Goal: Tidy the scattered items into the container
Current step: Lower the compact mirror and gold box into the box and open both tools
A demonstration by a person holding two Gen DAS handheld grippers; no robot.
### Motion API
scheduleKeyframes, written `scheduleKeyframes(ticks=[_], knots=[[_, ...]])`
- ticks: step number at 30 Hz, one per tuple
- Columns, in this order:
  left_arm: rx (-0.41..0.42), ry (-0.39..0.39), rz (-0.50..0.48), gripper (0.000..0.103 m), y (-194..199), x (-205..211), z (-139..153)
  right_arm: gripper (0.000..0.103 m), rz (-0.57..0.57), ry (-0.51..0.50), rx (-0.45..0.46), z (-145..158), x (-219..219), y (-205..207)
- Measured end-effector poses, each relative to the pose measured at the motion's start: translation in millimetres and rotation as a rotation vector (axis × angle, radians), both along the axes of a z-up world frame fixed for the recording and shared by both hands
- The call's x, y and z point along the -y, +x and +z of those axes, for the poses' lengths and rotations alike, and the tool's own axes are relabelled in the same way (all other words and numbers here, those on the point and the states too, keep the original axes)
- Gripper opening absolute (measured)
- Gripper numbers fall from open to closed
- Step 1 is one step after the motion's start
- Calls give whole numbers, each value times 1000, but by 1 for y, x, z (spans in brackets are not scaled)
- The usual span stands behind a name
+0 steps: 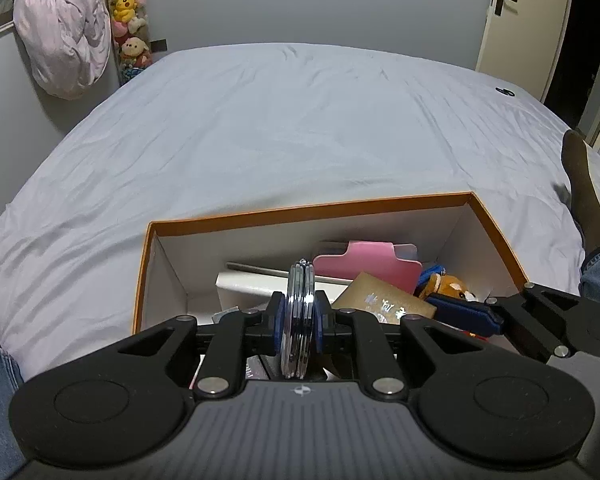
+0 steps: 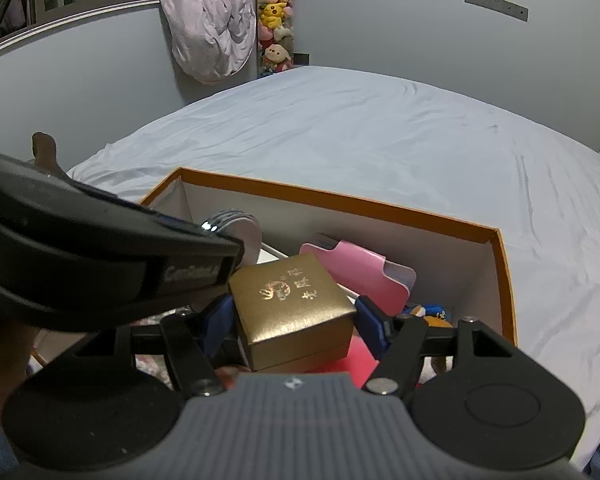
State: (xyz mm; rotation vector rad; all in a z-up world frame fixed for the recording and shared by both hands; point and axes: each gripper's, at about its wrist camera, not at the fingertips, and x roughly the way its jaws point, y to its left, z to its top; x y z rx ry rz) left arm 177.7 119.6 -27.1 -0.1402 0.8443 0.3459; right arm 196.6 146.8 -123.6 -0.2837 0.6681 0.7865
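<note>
An orange-rimmed cardboard box point(image 1: 300, 210) point(image 2: 340, 200) stands open on the bed. Inside lie a pink case point(image 1: 368, 264) point(image 2: 364, 272), a white box point(image 1: 252, 288) and a brown plush toy point(image 1: 450, 286). My left gripper point(image 1: 299, 314) is shut on a round silver disc point(image 1: 299, 300) held on edge over the box's near side; the disc point(image 2: 240, 224) also shows in the right wrist view. My right gripper point(image 2: 294, 320) is shut on a gold box point(image 2: 296, 312) point(image 1: 384, 300) with gilt characters, above the container's contents.
The box sits on a wide pale sheet point(image 1: 280, 120). A person's leg in a dark sock point(image 1: 580, 184) lies to the right of it. A lilac bundle point(image 1: 64, 28) and a column of plush toys point(image 1: 128, 20) hang on the far wall; a door point(image 1: 520, 20) is at right.
</note>
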Motion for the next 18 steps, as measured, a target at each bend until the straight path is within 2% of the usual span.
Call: scheduleKeyframes(ticks=[11,18], knots=[[-21,-20,-7,36,-6,1,-1,69,31,50,-107,4,8,1],[-42,-13,-23,49,-8,4,-5,70,36,54,-180,-4,9,2]])
